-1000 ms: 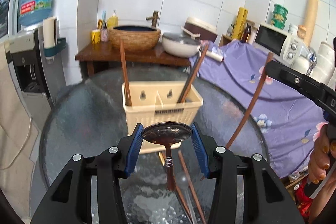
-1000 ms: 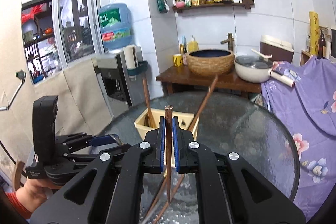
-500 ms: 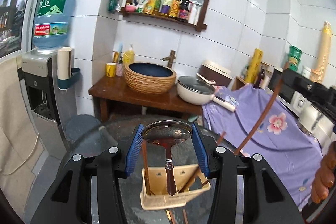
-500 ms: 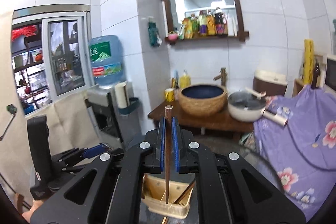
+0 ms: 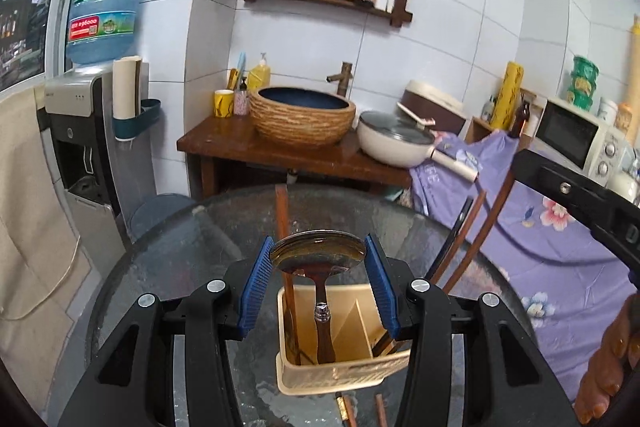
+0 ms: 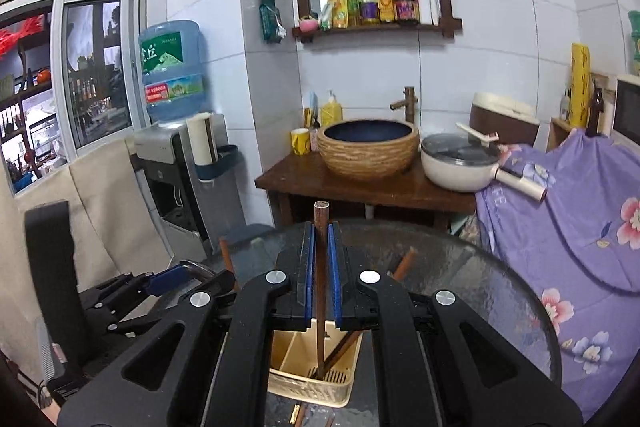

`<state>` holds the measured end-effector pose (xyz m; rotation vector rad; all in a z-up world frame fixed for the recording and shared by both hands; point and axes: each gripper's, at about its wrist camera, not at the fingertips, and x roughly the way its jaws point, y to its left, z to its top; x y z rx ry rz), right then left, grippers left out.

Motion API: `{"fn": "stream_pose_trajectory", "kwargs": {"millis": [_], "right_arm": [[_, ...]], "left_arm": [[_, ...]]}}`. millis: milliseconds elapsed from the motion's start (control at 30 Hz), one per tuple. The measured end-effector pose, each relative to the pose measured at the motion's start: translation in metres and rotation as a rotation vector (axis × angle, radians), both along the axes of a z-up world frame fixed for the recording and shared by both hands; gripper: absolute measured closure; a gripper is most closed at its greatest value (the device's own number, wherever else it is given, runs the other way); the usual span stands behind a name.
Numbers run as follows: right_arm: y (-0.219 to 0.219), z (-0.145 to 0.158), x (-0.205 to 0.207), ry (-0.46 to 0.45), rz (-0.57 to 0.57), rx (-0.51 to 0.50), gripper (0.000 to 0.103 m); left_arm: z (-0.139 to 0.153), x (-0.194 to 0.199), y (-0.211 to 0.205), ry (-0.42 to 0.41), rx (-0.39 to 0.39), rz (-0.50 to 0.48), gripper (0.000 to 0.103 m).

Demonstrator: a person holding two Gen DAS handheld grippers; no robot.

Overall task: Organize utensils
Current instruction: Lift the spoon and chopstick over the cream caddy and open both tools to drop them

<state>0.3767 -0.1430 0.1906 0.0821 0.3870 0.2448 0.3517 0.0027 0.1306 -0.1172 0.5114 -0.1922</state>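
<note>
My left gripper [image 5: 318, 283] is shut on a metal spoon [image 5: 318, 253], its blue pads against the sides of the bowl. The brown handle hangs down over the beige utensil holder [image 5: 340, 375]; whether it reaches inside I cannot tell. My right gripper [image 6: 321, 267] is shut on an upright wooden chopstick [image 6: 320, 223], whose lower end points into the holder [image 6: 304, 393]. One chopstick [image 5: 282, 223] stands in the holder's left compartment, and two more [image 5: 468, 223] lean out of its right side. In the right wrist view the left gripper [image 6: 188, 271] shows at lower left.
The holder stands on a round glass table [image 5: 180, 259]. Loose chopsticks [image 5: 344, 407] lie on the glass just in front of it. Behind are a wooden stand with a woven basin [image 5: 304, 119] and a pan [image 5: 394, 143], a water dispenser [image 5: 80, 131] and a purple cloth [image 5: 560, 247].
Both grippers have moved forward and a little up towards the holder, which now sits low under their fingertips. Spoon and chopstick stay gripped as before.
</note>
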Motion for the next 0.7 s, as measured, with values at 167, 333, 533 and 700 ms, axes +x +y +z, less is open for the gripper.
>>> {"fn": "stream_pose_trajectory", "kwargs": {"millis": [167, 333, 533, 700], "right_arm": [[-0.011, -0.02, 0.003, 0.035, -0.013, 0.026, 0.095], [-0.015, -0.03, 0.001, 0.043, -0.023, 0.032, 0.095], [-0.019, -0.029, 0.0, 0.044, -0.029, 0.041, 0.095], [-0.022, -0.031, -0.002, 0.036, -0.041, 0.032, 0.095]], "left_arm": [[-0.015, -0.001, -0.005, 0.011, 0.03, -0.004, 0.058], [-0.027, -0.003, -0.011, 0.025, 0.058, -0.015, 0.058], [-0.037, -0.002, -0.014, 0.049, 0.068, -0.019, 0.057], [-0.042, -0.001, -0.017, 0.06, 0.094, -0.025, 0.057]]}}
